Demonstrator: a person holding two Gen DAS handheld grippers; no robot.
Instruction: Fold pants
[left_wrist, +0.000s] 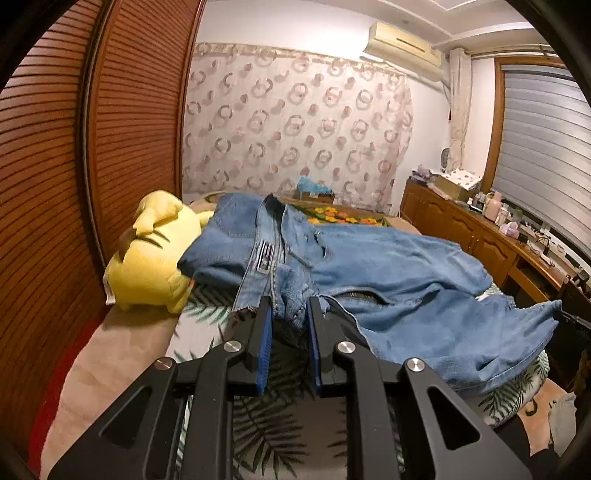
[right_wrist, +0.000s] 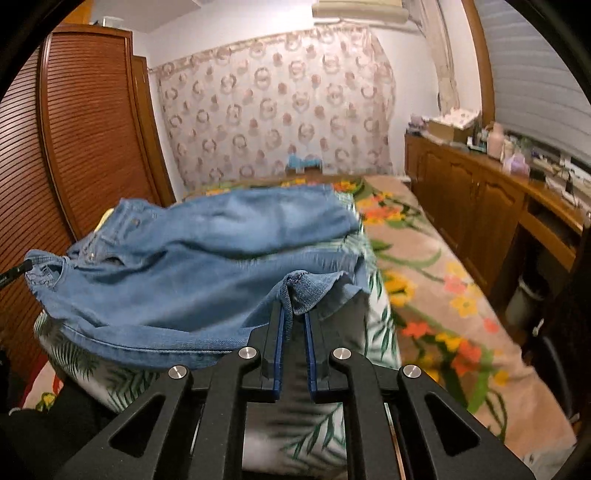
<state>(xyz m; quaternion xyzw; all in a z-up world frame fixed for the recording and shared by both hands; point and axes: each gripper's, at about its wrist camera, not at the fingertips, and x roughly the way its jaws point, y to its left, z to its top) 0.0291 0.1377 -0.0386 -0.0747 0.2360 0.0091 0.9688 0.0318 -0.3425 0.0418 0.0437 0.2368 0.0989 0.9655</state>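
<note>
Left wrist view: left gripper (left_wrist: 290, 304) pinches pants (left_wrist: 369, 258) waistband.

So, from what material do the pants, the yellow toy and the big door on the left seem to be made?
The pants: blue denim, matte, faded in places, with frayed hems and visible stitching. The yellow toy: soft plush fabric, probably stuffed, judging by its rounded shape. The door: reddish-brown slats with a slight sheen, likely varnished wood or a wood-look finish.
</note>
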